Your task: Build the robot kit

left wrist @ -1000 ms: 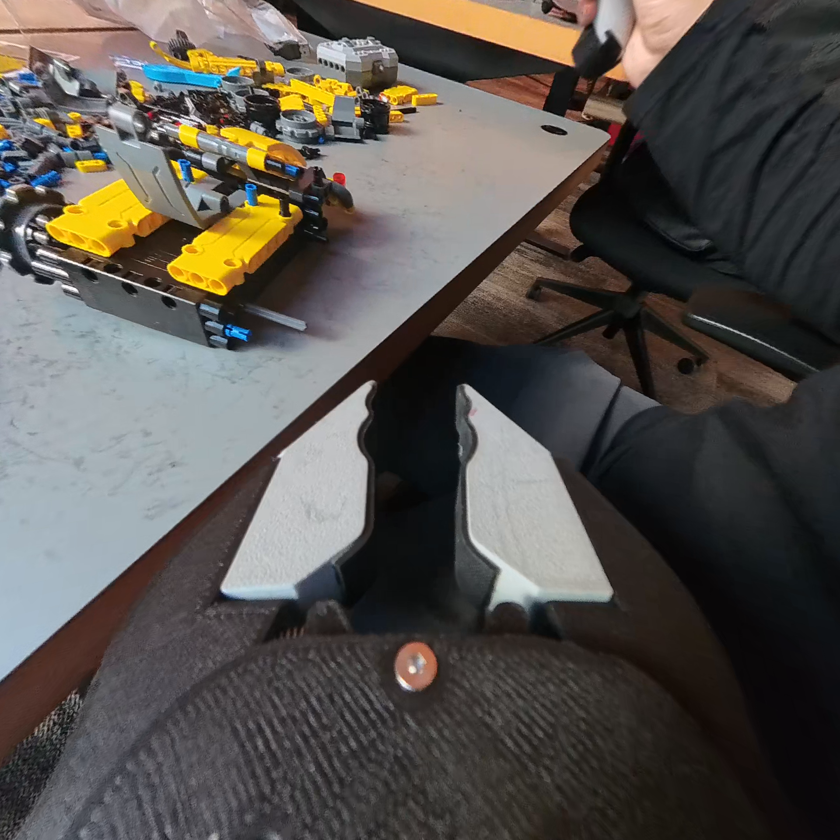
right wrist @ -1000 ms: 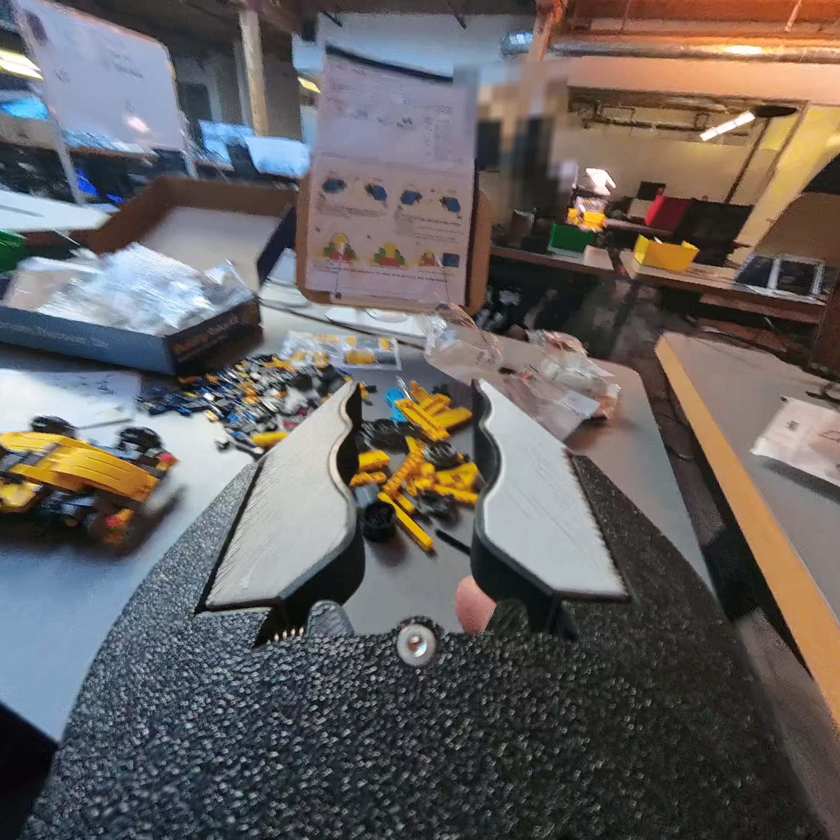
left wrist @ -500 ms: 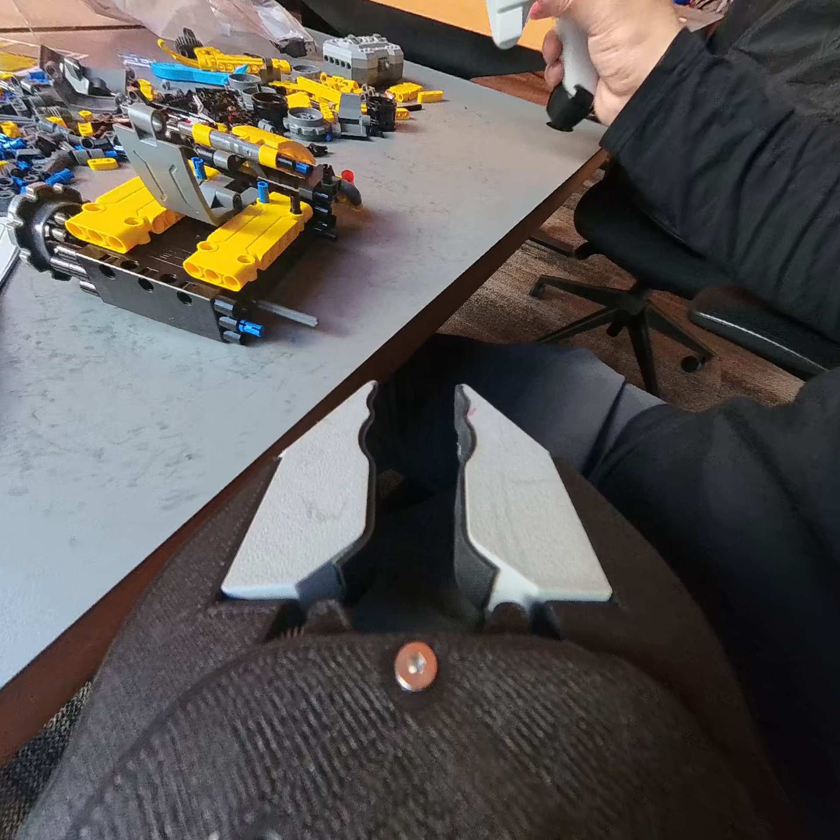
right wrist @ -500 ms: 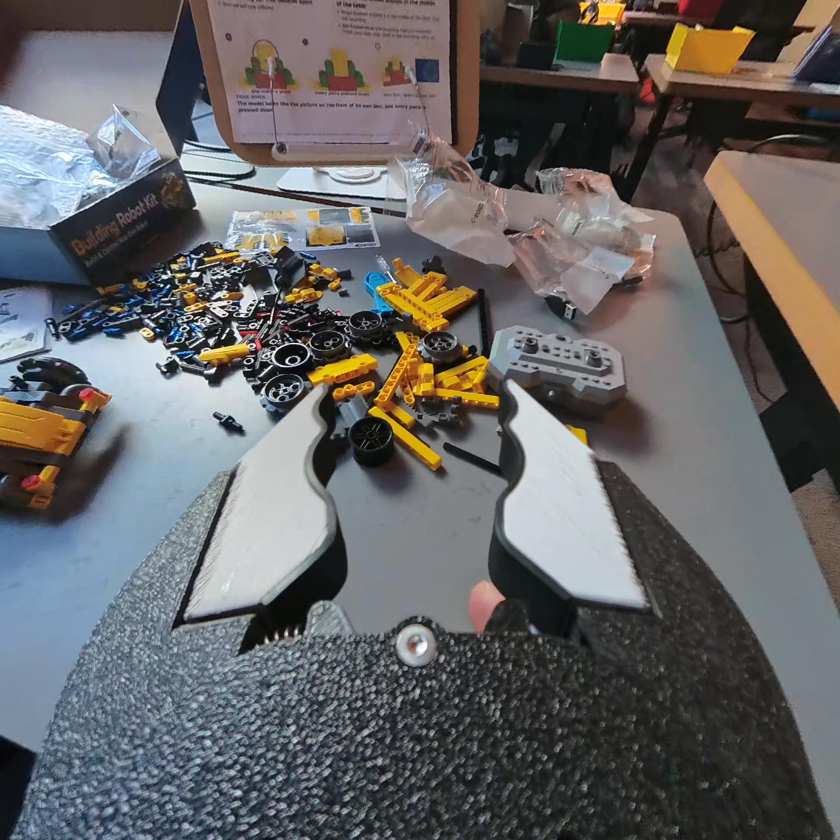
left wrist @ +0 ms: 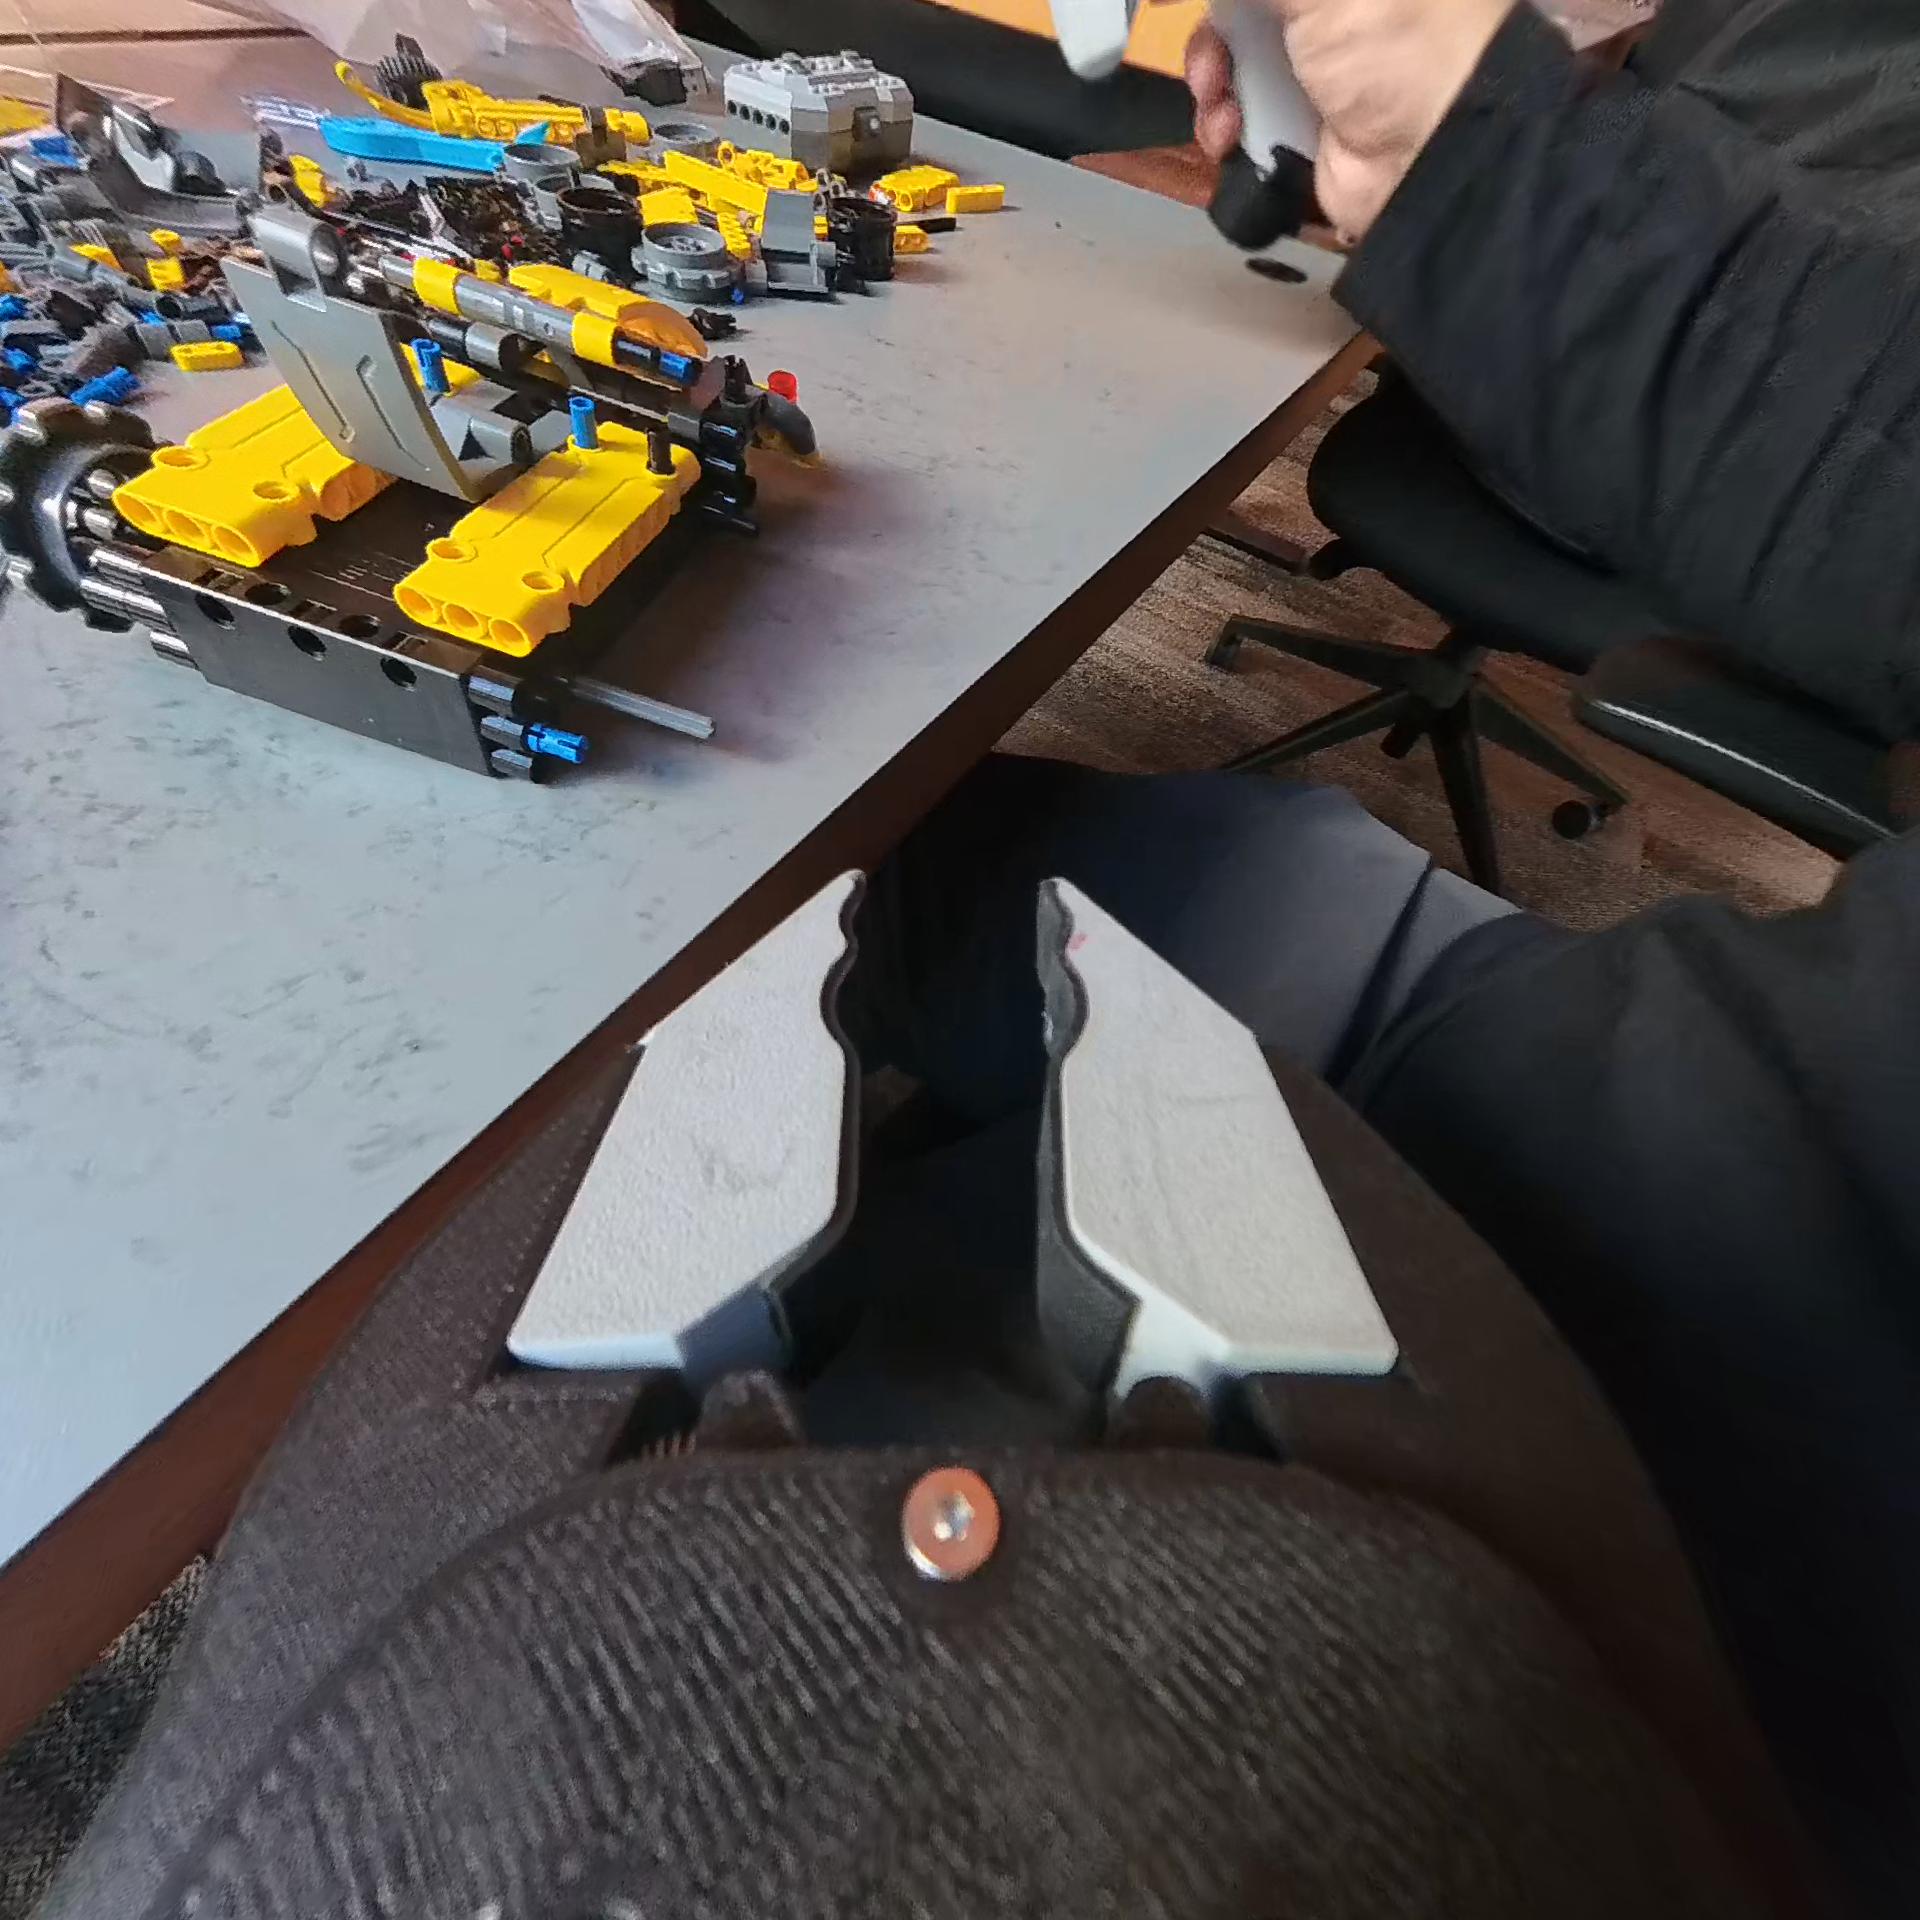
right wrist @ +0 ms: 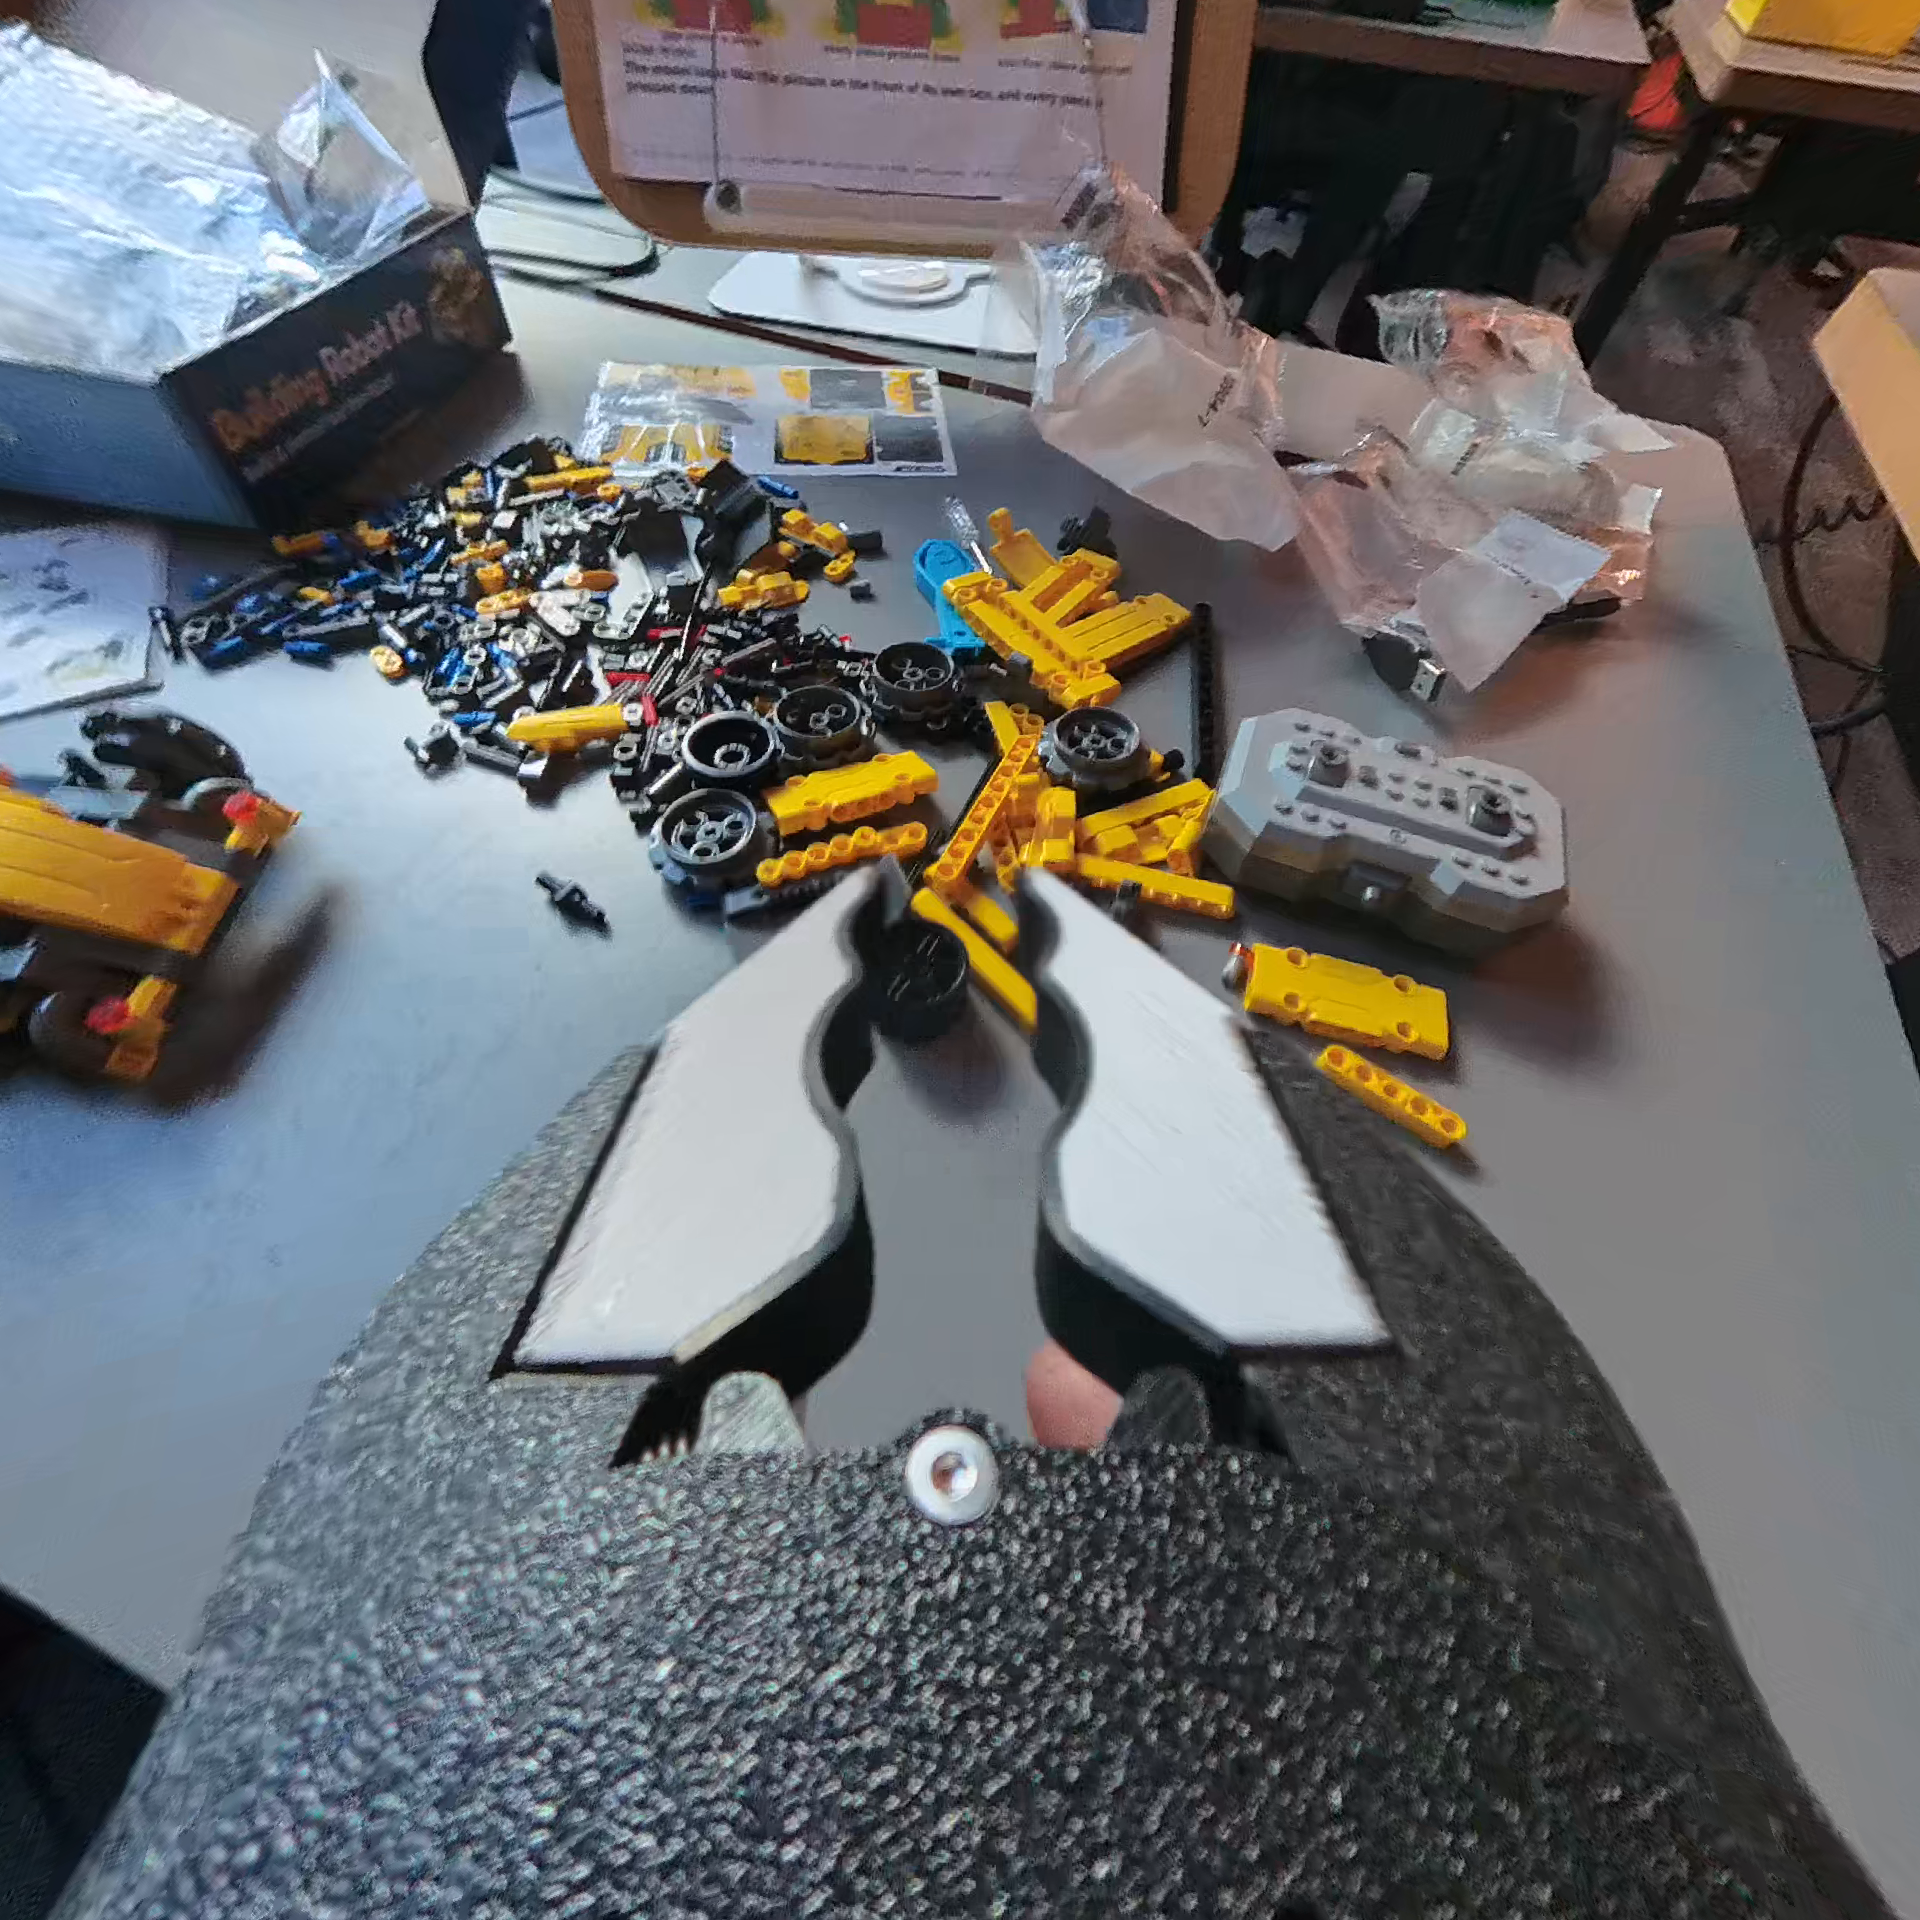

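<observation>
Left wrist view – left gripper (left wrist: 948,914): held off the desk's near edge, over the person's dark-trousered lap (left wrist: 1195,894); jaws spread with a clear gap, nothing between them. Judged parked here, off the work surface.
Left wrist view – grey desk (left wrist: 312,1039): carries a part-built yellow-and-black toy-brick vehicle chassis with a grey curved panel (left wrist: 416,488), well in from the near edge; loose bricks lie behind it toward the far edge.
Left wrist view – right hand (left wrist: 1340,94): in a black sleeve, grips the other tool's pale handle above the desk's far corner.

Right wrist view – right gripper (right wrist: 951,894): angled down toward the desk, jaws spread and empty; a small black ribbed toy wheel (right wrist: 920,977) sits in the gap, contact not discernible through blur.
Right wrist view – surroundings: flat yellow holed beams (right wrist: 1049,821) just beyond the tips; a grey studded battery-box block (right wrist: 1392,821) near the right edge; crumpled clear plastic bags (right wrist: 1351,457) toward the far right corner; a dark cardboard kit box (right wrist: 270,353) at the far left.
</observation>
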`<act>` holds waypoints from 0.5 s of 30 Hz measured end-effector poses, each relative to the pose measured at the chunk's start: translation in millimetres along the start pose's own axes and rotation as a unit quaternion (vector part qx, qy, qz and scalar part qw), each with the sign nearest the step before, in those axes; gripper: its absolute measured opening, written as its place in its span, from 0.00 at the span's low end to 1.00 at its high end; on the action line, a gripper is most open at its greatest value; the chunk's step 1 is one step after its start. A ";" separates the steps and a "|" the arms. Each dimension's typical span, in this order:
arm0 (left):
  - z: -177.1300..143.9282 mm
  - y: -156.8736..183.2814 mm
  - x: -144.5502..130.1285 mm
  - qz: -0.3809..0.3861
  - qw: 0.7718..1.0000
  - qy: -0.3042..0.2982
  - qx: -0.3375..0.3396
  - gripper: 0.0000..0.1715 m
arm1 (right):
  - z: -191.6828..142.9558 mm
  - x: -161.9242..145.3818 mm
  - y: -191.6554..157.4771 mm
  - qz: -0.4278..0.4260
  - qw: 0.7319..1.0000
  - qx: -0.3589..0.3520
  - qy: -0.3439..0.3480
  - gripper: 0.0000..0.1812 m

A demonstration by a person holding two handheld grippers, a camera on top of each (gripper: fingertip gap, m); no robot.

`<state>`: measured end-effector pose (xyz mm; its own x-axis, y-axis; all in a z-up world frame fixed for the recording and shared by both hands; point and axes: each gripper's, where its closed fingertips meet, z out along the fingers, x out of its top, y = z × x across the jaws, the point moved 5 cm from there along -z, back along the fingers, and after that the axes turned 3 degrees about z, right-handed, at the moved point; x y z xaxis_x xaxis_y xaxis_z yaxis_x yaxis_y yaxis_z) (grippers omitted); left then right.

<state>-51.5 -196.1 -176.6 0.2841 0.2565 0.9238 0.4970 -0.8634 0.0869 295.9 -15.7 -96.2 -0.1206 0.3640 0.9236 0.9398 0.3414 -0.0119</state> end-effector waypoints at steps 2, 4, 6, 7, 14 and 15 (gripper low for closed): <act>0.9 0.2 -0.8 0.003 1.000 -0.003 0.001 0.17 | 9.4 13.8 3.0 0.001 1.000 0.007 0.002 0.18; 1.8 -0.6 -1.4 0.006 1.000 -0.006 0.005 0.16 | 24.0 27.9 8.0 -0.015 1.000 0.009 -0.003 0.00; 2.3 -1.9 -2.9 0.009 1.000 -0.012 0.010 0.16 | 42.2 40.5 16.0 -0.019 1.000 -0.004 -0.012 0.06; 1.8 -2.3 -3.0 0.010 1.000 -0.013 0.012 0.16 | 51.0 46.0 16.8 -0.017 1.000 0.003 -0.015 0.04; -4.6 -7.1 -1.9 0.004 1.000 -0.004 0.015 0.16 | 100.7 60.2 19.8 -0.031 0.998 0.006 -0.054 0.21; -5.2 -7.6 -1.3 0.000 1.000 -0.002 0.012 0.16 | 106.4 59.4 19.2 -0.034 0.998 0.007 -0.061 0.20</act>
<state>-59.9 -192.2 -176.6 0.2879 0.2575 0.9224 0.5166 -0.8528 0.0769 272.8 104.7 -82.3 -0.2224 0.4419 0.8691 0.9237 0.3806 0.0428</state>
